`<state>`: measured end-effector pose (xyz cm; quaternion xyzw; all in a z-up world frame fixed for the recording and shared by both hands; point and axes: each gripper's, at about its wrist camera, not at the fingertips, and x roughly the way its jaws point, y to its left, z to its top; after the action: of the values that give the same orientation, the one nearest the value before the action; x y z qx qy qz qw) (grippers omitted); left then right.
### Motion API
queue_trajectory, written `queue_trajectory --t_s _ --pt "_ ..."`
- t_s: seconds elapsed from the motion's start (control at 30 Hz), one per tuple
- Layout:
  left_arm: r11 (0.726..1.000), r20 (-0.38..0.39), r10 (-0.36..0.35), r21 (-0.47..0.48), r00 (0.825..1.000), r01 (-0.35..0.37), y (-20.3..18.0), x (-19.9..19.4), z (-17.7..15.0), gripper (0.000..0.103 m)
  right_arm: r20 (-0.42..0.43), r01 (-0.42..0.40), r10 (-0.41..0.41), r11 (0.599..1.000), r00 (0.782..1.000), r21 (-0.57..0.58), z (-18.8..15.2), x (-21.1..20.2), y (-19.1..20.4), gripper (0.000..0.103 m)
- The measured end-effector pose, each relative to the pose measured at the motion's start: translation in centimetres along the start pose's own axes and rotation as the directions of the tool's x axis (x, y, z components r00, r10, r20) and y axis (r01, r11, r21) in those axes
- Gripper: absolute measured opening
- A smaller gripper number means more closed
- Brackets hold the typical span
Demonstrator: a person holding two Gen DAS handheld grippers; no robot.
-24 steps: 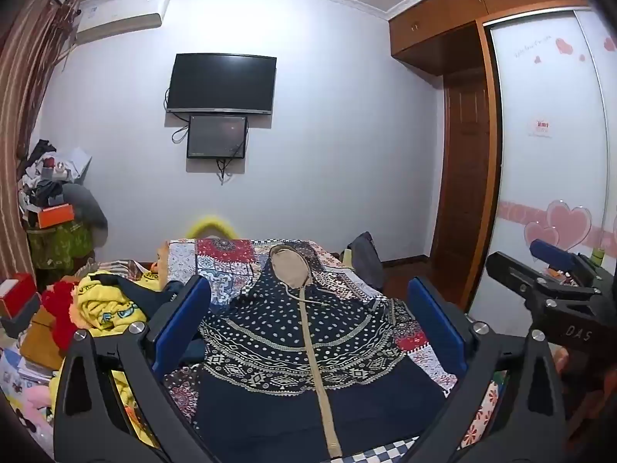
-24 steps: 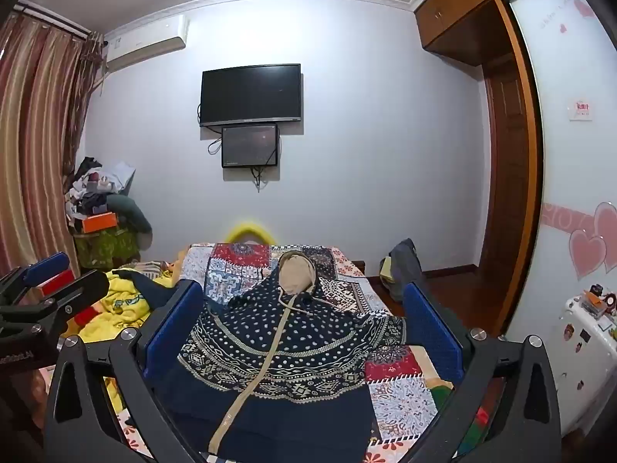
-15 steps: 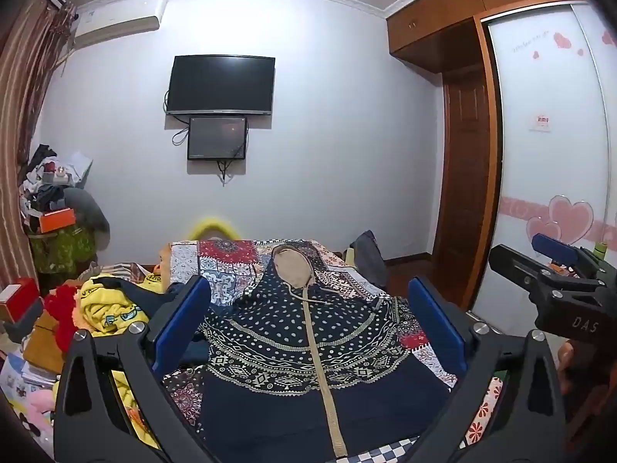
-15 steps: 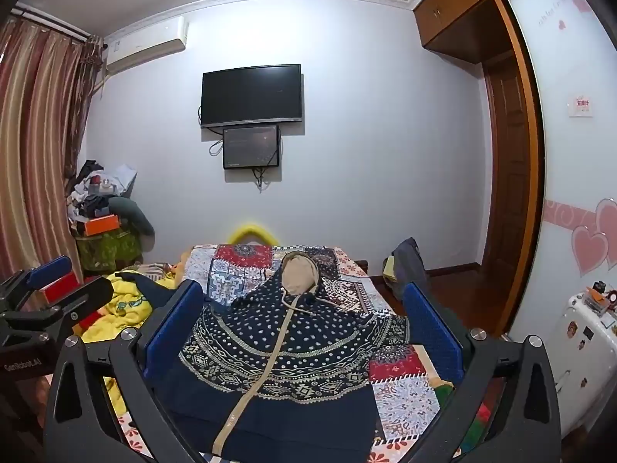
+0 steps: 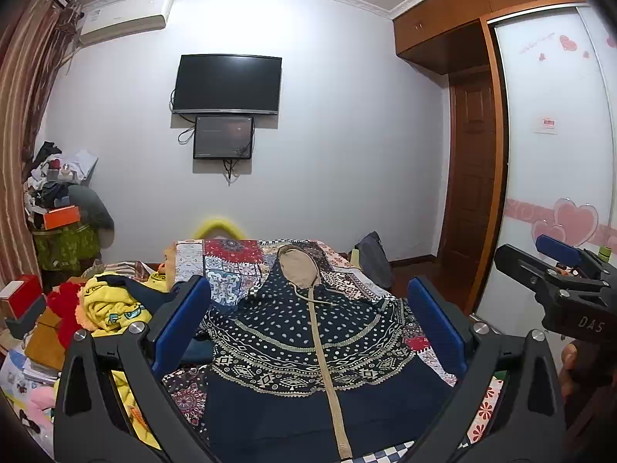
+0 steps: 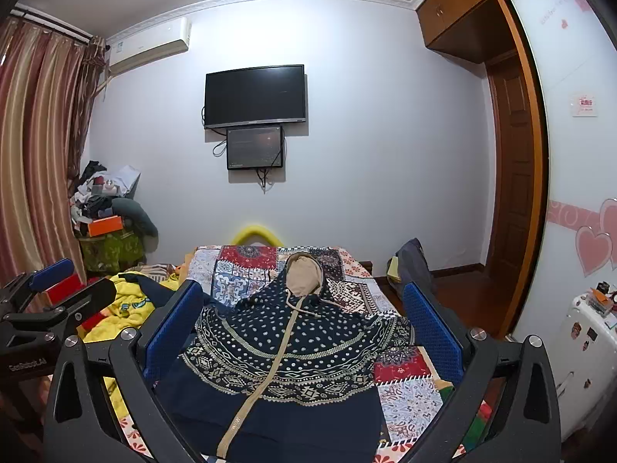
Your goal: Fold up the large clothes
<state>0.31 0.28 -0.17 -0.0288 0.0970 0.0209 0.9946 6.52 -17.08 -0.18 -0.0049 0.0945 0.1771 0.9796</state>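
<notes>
1. Hoodie [image 5: 308,351] lay spread flat on the bed [image 5: 231,266], front up, hood toward the far wall, zip strip running down the middle. No fold made yet.
2. Left tool [image 5: 308,328] stood w/ jaws fully apart, nothing between the pads; it hung above the near part of the hoodie, not touching it.
3. Right tool [image 6: 304,332] was the same: jaws wide, empty, aimed along the hoodie from the near end.
4. Change vs. a moment earlier: very little. Both views lifted a touch, so the wall TV [image 5: 227,83] sat slightly lower in frame; hoodie hadn't shifted at all.
5. Meaning for the task: prob. still the setup stage, both tools lining up before a first grab, likely at the hem or sides.
6. Sleeves were hard to make out; they seemed tucked or lost in the dark fabric near the edges, can't say which.
7. Yellow clothes pile [image 5: 112,308] sat left of the bed, apart from the hoodie.
</notes>
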Motion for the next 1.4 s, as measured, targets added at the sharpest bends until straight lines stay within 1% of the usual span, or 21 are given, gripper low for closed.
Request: queue_trajectory --t_s 0.27,0.63,1.4 --pt "1.0 -0.001 0.006 -0.006 1.0 -0.006 0.21 0.2 -0.11 0.103 -0.004 0.0 0.0 1.0 1.0 0.0 -0.04 0.05 0.12 0.103" --pt "1.0 0.0 0.013 0.012 1.0 -0.013 -0.14 0.38 -0.13 0.103 -0.006 -0.001 0.001 1.0 1.0 0.002 -0.27 0.18 0.14 0.103" --pt "1.0 0.006 0.009 0.015 1.0 -0.01 -0.36 0.17 -0.13 0.103 -0.015 -0.003 0.003 1.0 1.0 0.005 -0.5 0.76 0.28 0.103"
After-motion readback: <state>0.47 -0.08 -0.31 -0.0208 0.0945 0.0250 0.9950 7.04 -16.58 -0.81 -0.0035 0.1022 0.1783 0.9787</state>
